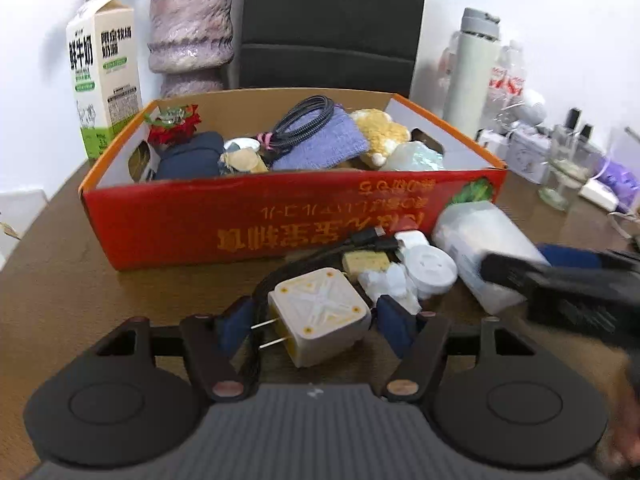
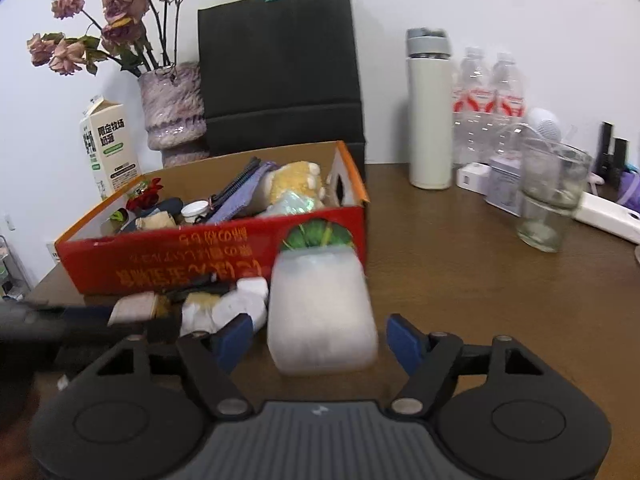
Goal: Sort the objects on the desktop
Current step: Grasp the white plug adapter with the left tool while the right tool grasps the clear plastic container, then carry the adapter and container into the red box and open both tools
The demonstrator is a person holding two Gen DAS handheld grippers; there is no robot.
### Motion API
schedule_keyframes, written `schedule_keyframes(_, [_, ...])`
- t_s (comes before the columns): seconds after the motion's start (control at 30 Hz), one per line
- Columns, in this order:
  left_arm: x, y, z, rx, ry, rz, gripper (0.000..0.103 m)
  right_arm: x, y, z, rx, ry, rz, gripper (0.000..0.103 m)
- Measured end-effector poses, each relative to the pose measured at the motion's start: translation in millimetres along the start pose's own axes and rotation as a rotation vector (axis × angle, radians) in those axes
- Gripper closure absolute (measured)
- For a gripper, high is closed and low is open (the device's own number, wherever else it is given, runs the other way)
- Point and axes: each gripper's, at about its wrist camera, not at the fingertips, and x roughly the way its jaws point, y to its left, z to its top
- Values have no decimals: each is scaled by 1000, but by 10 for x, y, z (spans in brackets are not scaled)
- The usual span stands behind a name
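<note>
A red cardboard box (image 1: 248,224) holds several sorted items; it also shows in the right wrist view (image 2: 168,264). In front of it lie a beige plug charger (image 1: 320,314), a black cable (image 1: 360,240), a white lid (image 1: 430,270) and a white tissue pack (image 1: 480,248). My left gripper (image 1: 316,322) is open, its blue pads either side of the charger with gaps. My right gripper (image 2: 320,336) is open around the tissue pack (image 2: 320,308), not touching. The right gripper shows blurred at the right of the left wrist view (image 1: 560,280).
Behind the box stand a milk carton (image 1: 104,72), a purple vase (image 1: 190,28) and a black bag (image 2: 280,64). To the right are a white flask (image 2: 428,112), water bottles (image 2: 488,92), a glass (image 2: 548,196) and small boxes on the brown table (image 2: 480,300).
</note>
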Motion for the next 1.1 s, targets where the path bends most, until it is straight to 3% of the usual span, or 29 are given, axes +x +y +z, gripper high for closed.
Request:
schedule_keyframes(0.1, [-81,83,-19,-31,-18,-62,37,145,50,45,-17,8,-15,33])
schedule_keyframes(0.13, [-102,77,-16,-22,-32,-58,42,184,51,33,-15,18,-15,33])
schedule_keyframes(0.23, [-133,33,-31,27,-66,-3,42,262,9,-42,8,44,7,39])
schedule_keyframes(0.47, [-184,0,-33,57,-95,15,42,127,-54,-138,38,23,22,39])
schedule_keyframes(0.67, [-416,27,36,25,-169,24,42,-193,-23,-108,17,-117,17,39])
schedule_keyframes(0.77, [-564,16,116,24,-181,64,42,-373,-20,-78,30,-192,73,39])
schedule_keyframes(0.87, [-644,106,289,6,-156,44,42,-493,-40,60,92,-191,185,39])
schedule_keyframes(1.0, [-586,214,658,26,-140,70,42,-510,63,455,106,-184,205,39])
schedule_keyframes(1.1, [-399,323,1007,5,-108,62,42,-251,187,828,93,-112,202,39])
